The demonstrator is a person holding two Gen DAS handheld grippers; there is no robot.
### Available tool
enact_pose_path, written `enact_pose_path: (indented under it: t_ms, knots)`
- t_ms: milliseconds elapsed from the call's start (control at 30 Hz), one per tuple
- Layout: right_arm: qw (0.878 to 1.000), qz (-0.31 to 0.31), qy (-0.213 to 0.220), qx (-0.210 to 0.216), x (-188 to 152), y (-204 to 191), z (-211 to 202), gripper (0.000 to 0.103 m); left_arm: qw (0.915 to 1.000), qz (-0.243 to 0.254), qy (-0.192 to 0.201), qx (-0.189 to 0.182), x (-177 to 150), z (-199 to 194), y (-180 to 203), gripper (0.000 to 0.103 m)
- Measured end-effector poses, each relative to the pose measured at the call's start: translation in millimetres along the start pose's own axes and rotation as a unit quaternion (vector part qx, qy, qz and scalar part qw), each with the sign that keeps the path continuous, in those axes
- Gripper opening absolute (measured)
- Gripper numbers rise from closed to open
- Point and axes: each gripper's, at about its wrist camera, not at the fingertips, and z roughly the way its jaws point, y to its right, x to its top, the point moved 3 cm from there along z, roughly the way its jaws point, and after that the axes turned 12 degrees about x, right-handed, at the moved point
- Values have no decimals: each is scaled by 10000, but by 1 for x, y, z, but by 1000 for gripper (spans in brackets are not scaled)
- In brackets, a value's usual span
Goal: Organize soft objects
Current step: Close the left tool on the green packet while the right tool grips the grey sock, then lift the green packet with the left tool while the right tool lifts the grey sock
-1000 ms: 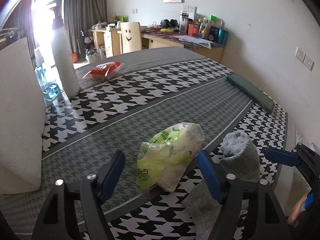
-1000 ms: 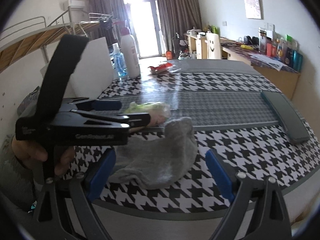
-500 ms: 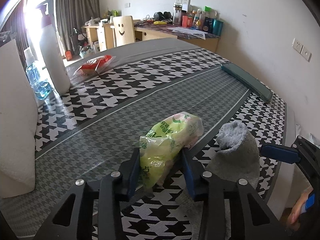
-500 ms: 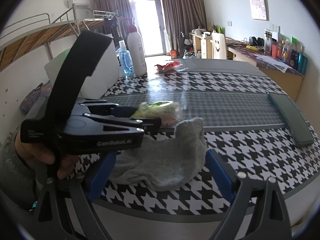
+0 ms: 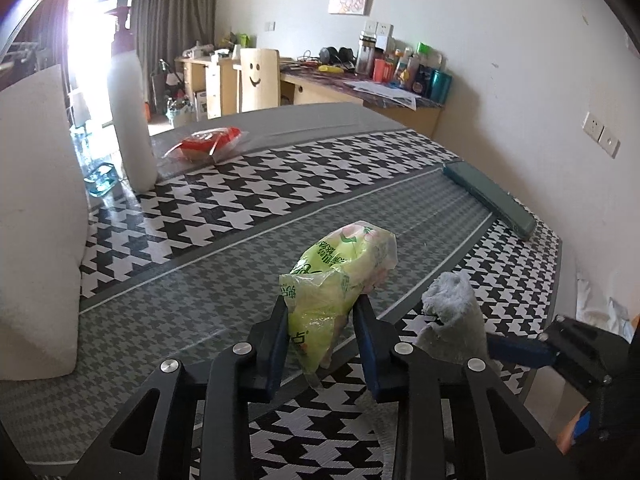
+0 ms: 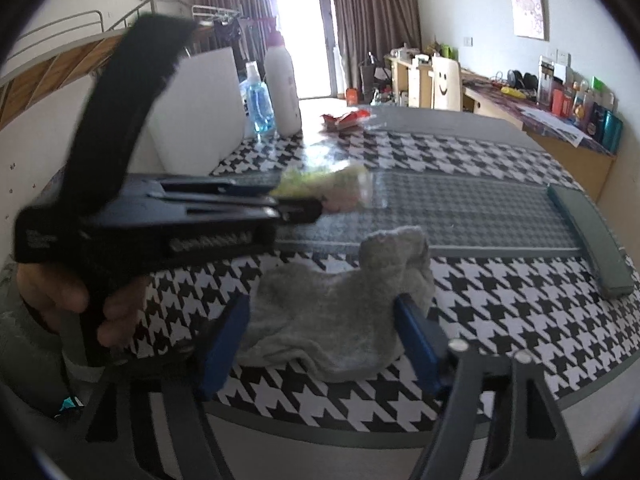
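Note:
My left gripper is shut on a green plastic packet and holds it lifted above the houndstooth table; the packet also shows in the right wrist view. A grey sock lies crumpled near the table's front edge, its cuff standing up. My right gripper straddles the sock with the jaws partly closed, pads at or near both sides of it.
A red snack packet lies far back. A white bottle, a blue bottle and a white foam block stand at the left. A dark green case lies at the right edge.
My left gripper closed on the green packet and lifted it. My right gripper moved forward over the sock and its jaws narrowed around it.

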Motion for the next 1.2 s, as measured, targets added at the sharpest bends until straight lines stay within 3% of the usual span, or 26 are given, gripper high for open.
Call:
enact_pose_path:
  t_ms: [133, 400, 533, 667, 767, 1200]
  knots:
    - [9996, -6, -205, -173, -3, 1, 8, 63, 9999, -113, 37, 28, -1, -3, -6, 33]
    - [9976, -179, -377, -556, -4, -4, 11, 54, 9996, -252, 133, 89, -2, -8, -11, 33]
    - [9973, -124, -406, -601, -1, -2, 11, 31, 9992, -326, 210, 69, -2, -13, -15, 33]
    - [9972, -81, -399, -630, -1, -2, 10, 19, 9989, -339, 317, 18, -2, -21, -13, 33]
    - [9974, -81, -344, -626, -3, -4, 9, 18, 9987, -393, 319, -99, -4, -27, -11, 33]
    - [9982, 216, 102, -542, 9, -1, -11, 18, 9972, -353, 654, 73, 4, -56, -5, 33]
